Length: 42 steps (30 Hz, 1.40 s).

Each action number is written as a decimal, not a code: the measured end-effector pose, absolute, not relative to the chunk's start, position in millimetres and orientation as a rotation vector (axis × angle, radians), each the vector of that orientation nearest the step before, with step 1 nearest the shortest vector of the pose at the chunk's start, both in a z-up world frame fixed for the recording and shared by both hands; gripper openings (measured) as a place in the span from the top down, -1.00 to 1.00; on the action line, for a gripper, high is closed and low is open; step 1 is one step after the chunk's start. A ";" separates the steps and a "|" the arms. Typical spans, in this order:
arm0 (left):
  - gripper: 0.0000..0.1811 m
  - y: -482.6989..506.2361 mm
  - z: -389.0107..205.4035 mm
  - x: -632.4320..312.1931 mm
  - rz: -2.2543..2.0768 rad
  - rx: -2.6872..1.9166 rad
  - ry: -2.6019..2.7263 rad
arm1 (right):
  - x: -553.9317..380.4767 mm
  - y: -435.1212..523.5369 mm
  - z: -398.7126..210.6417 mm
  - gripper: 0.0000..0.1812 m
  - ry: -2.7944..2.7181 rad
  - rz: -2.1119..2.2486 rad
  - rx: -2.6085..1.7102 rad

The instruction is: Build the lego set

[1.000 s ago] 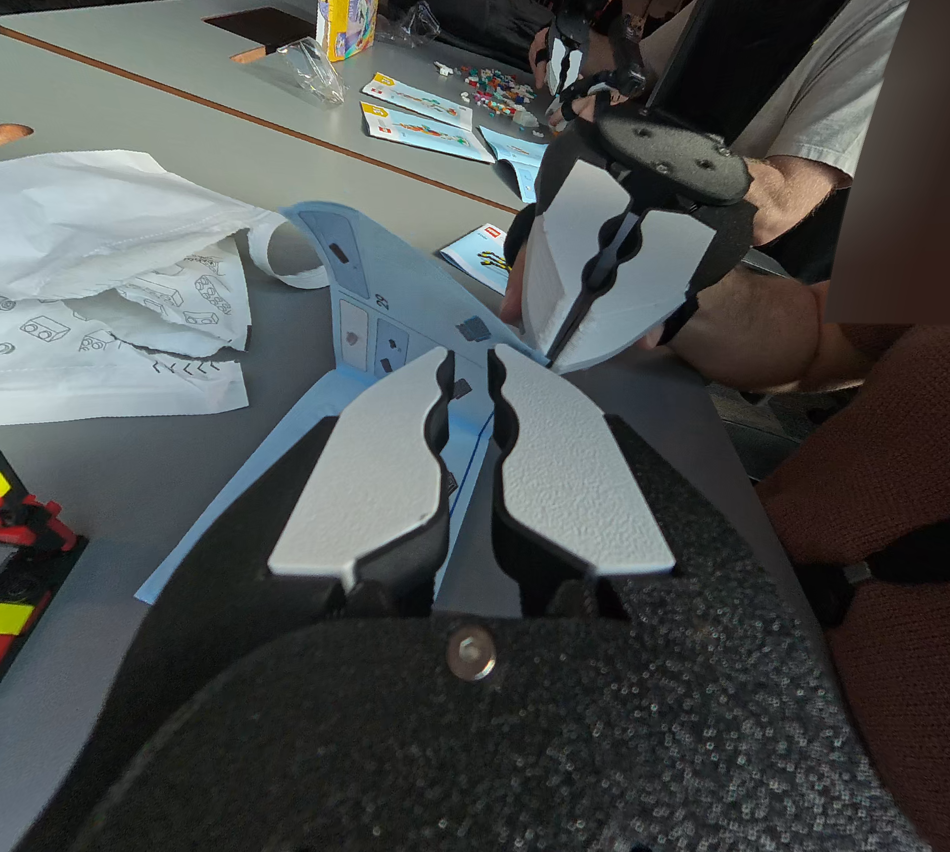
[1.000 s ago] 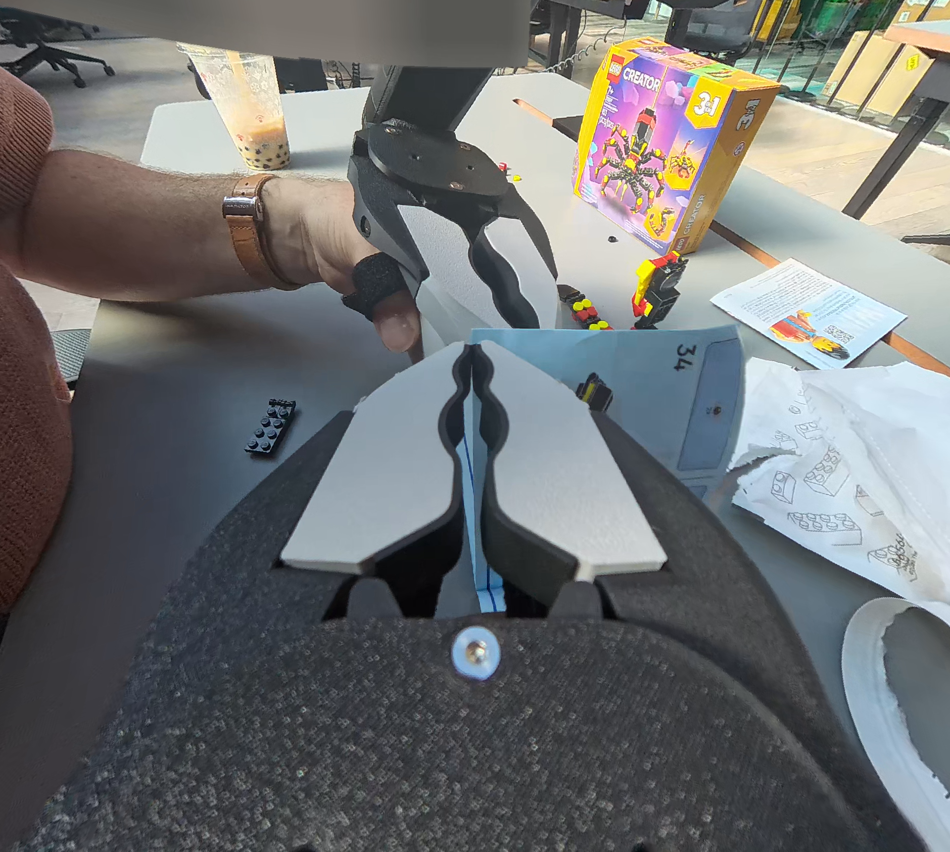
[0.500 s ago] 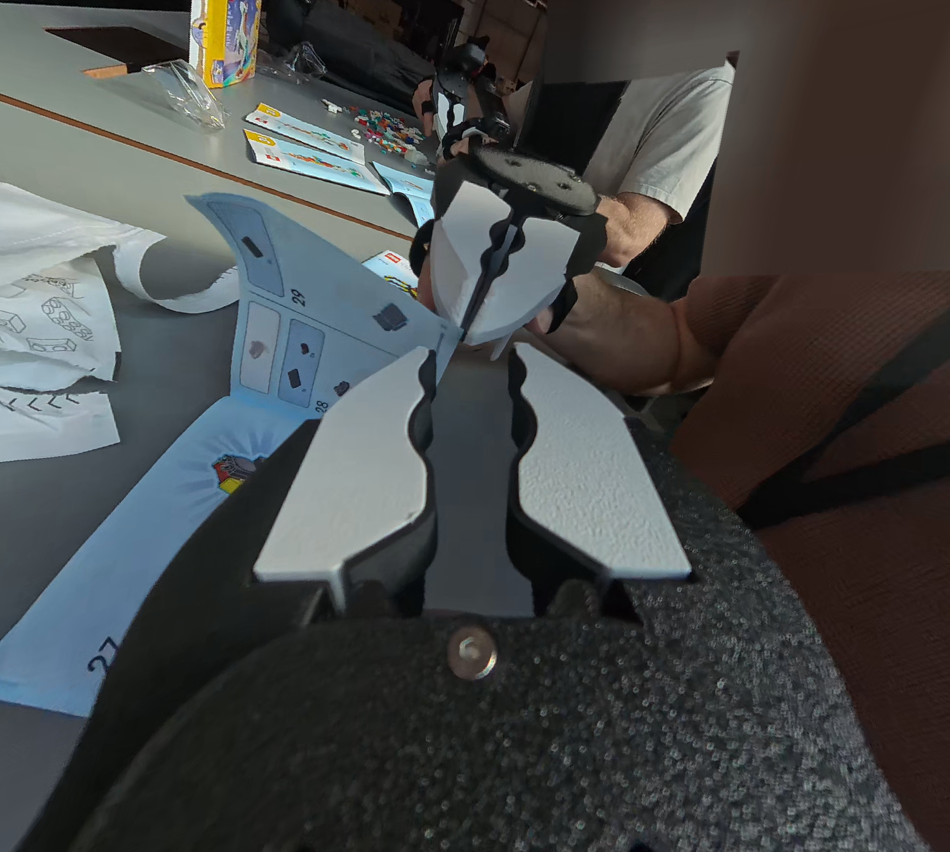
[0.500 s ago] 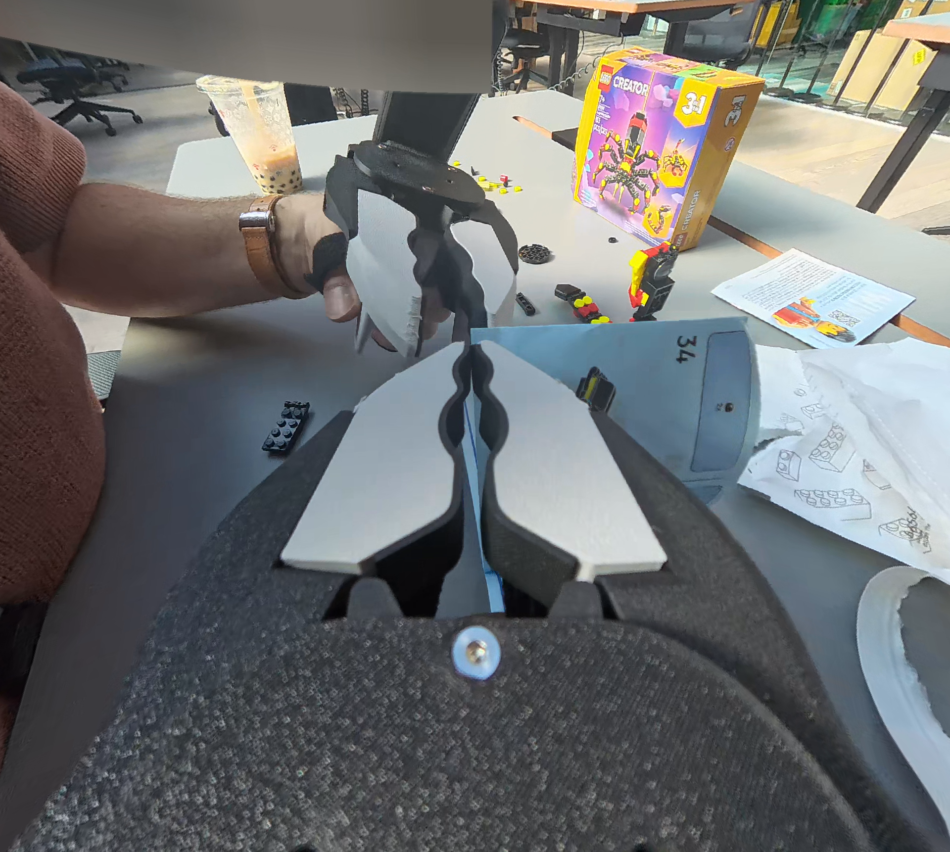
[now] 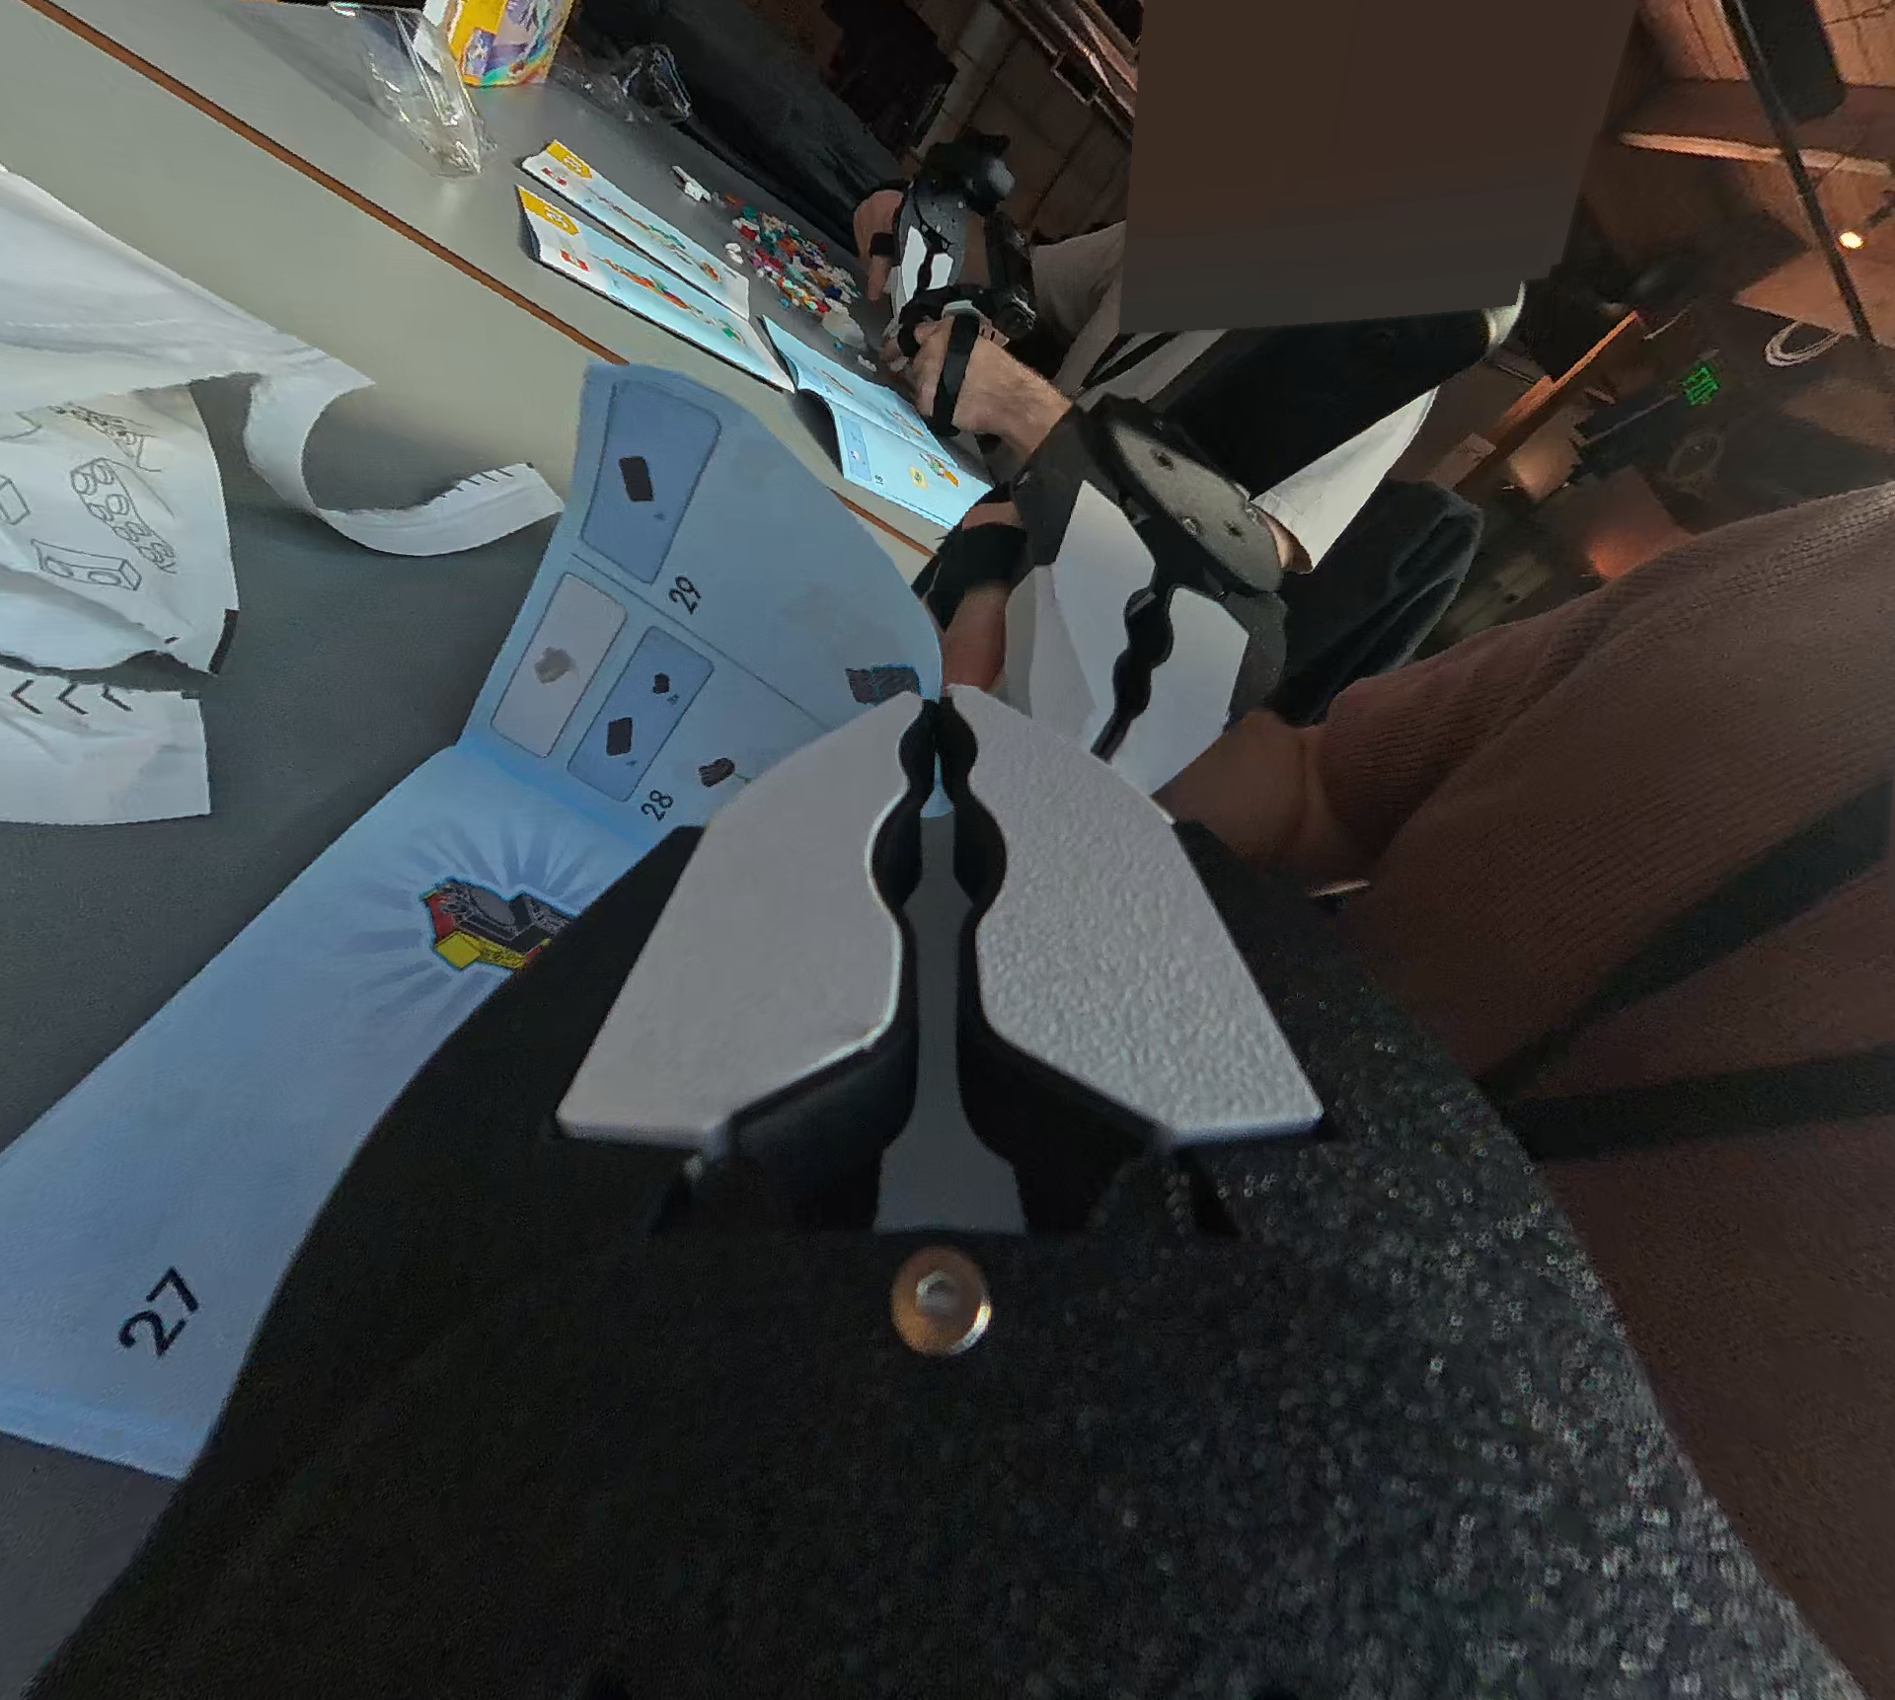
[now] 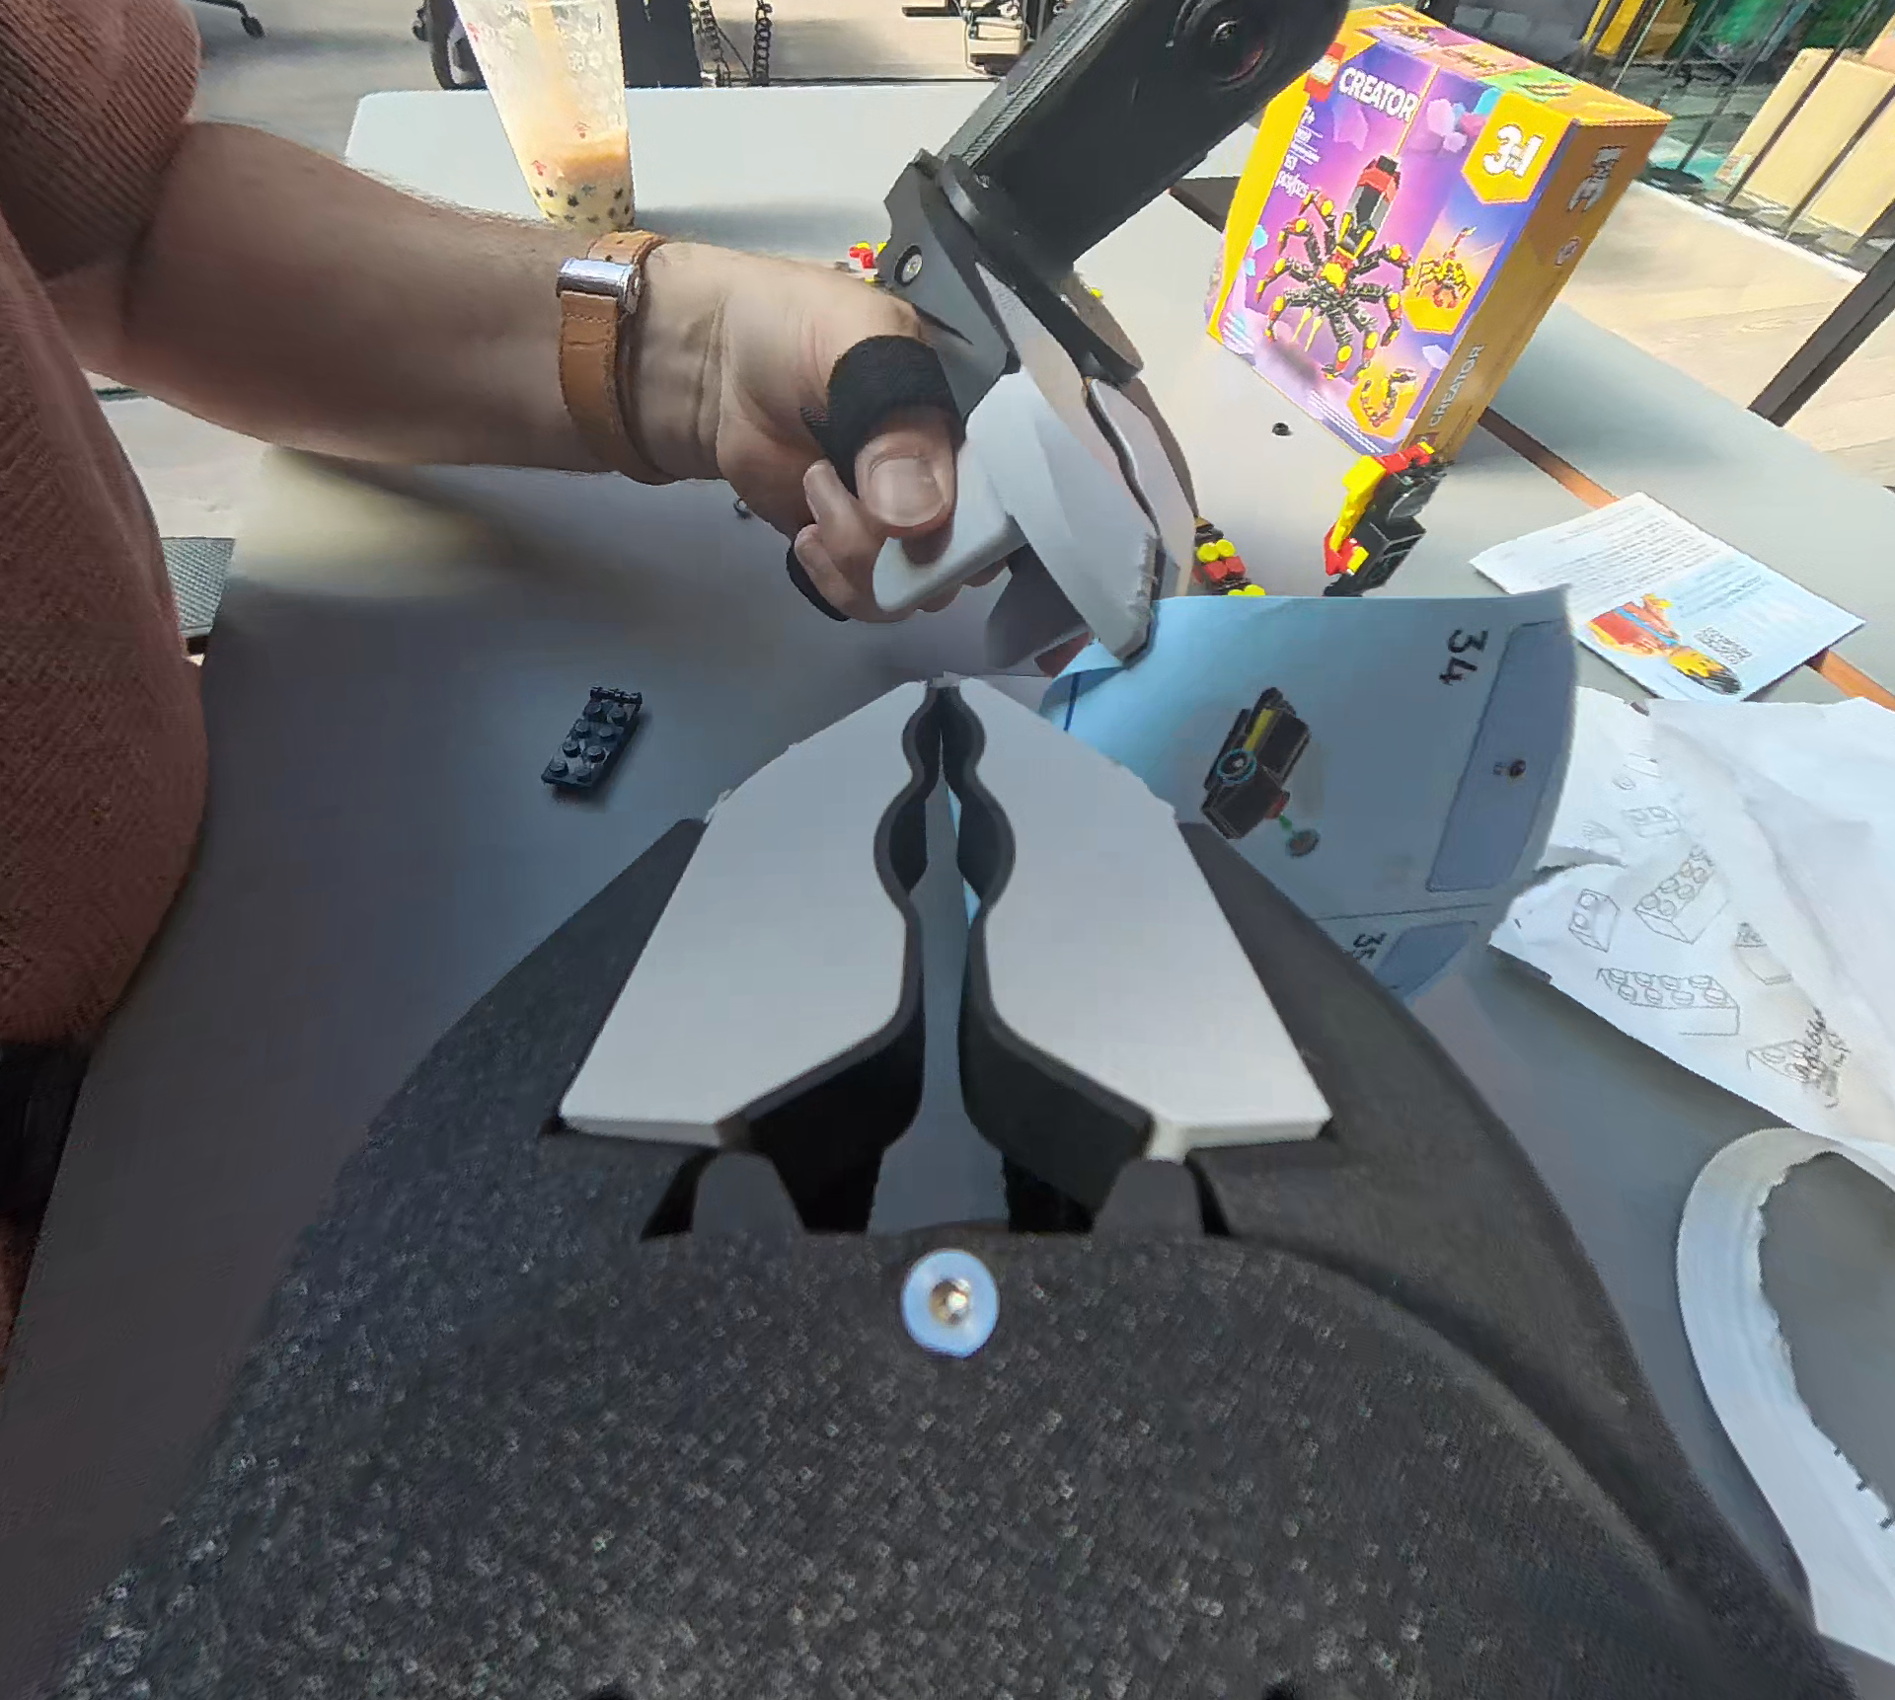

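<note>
While both grippers meet at the booklet, the left gripper (image 5: 935, 712) at frame centre of the left wrist view has its tips pinched together on the edge of the blue instruction booklet (image 5: 656, 625); the page curls up from the grey table (image 5: 338, 256) at centre left. Right gripper (image 6: 938, 695) at centre of its own view also has tips pressed together, booklet edge (image 6: 1364, 728) just beside them on the right; whether paper sits between them, cannot tell. Left gripper shows again upper centre of the right wrist view (image 6: 1123, 625), tips on the page's upper corner. Black studded plate (image 6: 593, 738) lies alone centre left. Yellow-purple lego box (image 6: 1425, 215) upper right, small black-red-yellow lego build (image 6: 1379, 517) just below it. Torn white paper bag (image 6: 1723, 892) at right edge, drink cup (image 6: 543, 71) upper left
</note>
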<state>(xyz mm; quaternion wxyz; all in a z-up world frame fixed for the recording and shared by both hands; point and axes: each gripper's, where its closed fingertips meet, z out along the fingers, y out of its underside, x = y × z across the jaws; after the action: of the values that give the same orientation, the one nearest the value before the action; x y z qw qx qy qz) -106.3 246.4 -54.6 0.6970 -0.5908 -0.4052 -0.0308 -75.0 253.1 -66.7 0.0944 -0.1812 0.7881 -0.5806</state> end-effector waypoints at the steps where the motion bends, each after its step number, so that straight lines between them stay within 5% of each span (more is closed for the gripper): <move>1: 1.00 246.1 -56.7 -106.6 -0.041 -1.335 -0.906 | -81.9 255.2 -63.2 1.00 2.345 -1.756 -0.503; 5: 1.00 247.5 -56.7 -107.1 0.000 -1.345 -0.895 | -119.7 257.4 -45.8 0.89 2.317 -1.850 -0.175; 10: 0.99 254.8 -44.5 -101.8 -0.162 -1.200 -0.853 | -106.5 248.0 -61.7 0.72 2.451 -1.812 -0.262; 15: 0.92 257.3 -45.0 -88.7 -0.236 -1.173 -0.816 | -95.2 245.3 -64.7 1.00 2.429 -1.810 -0.346; 24: 0.59 231.8 -49.9 -93.5 -0.272 -1.057 -0.965 | -89.6 247.2 -74.2 0.94 2.488 -1.748 -0.471; 26: 0.60 229.4 -53.6 -97.4 -0.267 -1.055 -1.000 | -85.5 246.1 -78.0 0.94 2.510 -1.727 -0.519; 31: 0.99 227.5 -60.0 -104.7 -0.264 -1.055 -1.036 | -78.9 247.1 -79.2 0.95 2.520 -1.729 -0.615; 42: 1.00 232.9 -63.1 -109.1 -0.090 -1.226 -0.999 | -111.5 249.6 -55.8 0.78 2.436 -1.799 -0.376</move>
<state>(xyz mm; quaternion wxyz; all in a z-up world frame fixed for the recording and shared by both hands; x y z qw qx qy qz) -109.1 232.9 -63.1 0.7023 -0.5510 -0.4489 -0.0403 -111.5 249.6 -55.8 0.0451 -0.1233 0.7975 -0.5889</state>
